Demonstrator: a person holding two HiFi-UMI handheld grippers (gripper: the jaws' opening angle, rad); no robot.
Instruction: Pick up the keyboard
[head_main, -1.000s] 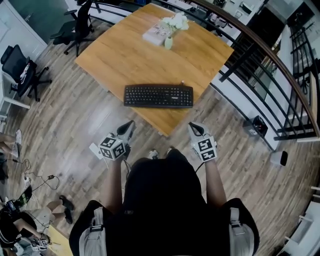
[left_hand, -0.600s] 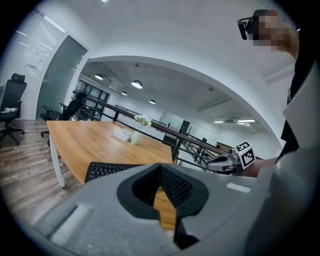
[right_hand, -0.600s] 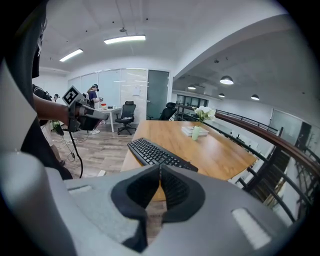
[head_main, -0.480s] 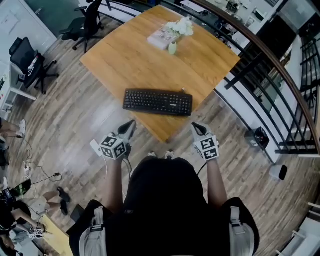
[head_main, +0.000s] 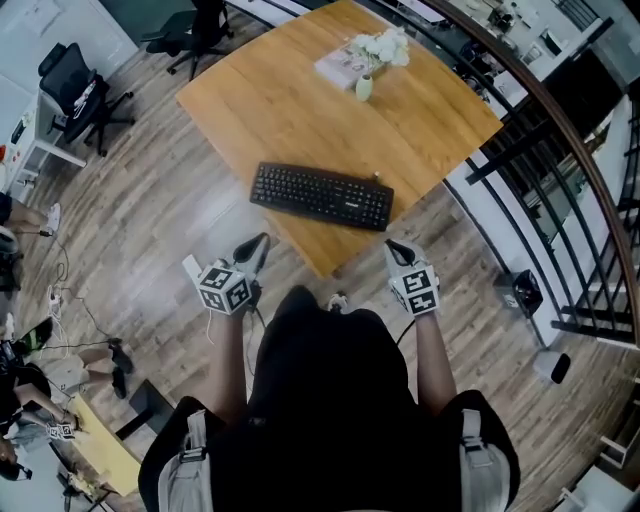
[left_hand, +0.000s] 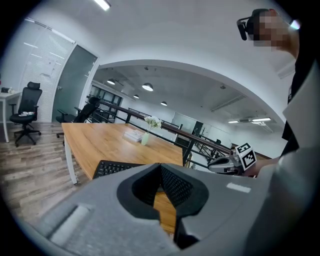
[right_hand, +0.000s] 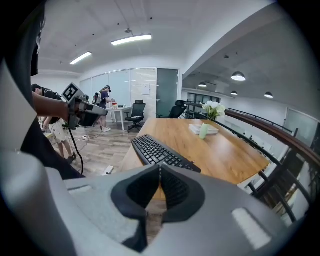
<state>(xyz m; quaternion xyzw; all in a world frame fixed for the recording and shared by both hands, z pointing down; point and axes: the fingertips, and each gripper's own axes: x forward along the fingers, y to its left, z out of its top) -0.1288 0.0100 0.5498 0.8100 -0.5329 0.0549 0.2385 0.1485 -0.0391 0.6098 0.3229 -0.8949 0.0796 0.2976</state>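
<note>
At the far left, two black office chairs (head_main: 78, 93) (head_main: 198, 22) stand on the wood-plank floor (head_main: 150, 220). The floor lies open between them and the table's left edge.

The left gripper (head_main: 259, 243) hovers over the floor just off the left side of the table's near corner. Its jaws are pressed together with nothing between them, as the left gripper view shows (left_hand: 160, 169).

One wooden table (head_main: 290, 110) stands turned like a diamond, with a corner pointing toward the person. One black keyboard (head_main: 322, 196) lies flat on it close to that near corner. The keyboard's long axis runs left to right in the head view, tilted a little so the right end sits nearer the person. Its left end reaches almost to the table's left edge, and its right end stops just short of the right edge. Bare tabletop stretches behind it to one pale vase of white flowers (head_main: 366, 84) beside one flat book (head_main: 343, 68) at the far side.

The right gripper (head_main: 393, 246) hovers off the right side of the same corner, apart from the keyboard. Its jaws are likewise closed on nothing (right_hand: 160, 175).

At the right, a dark railing (head_main: 560, 130) runs close along the table's right edge, leaving only a narrow strip of floor.
</note>
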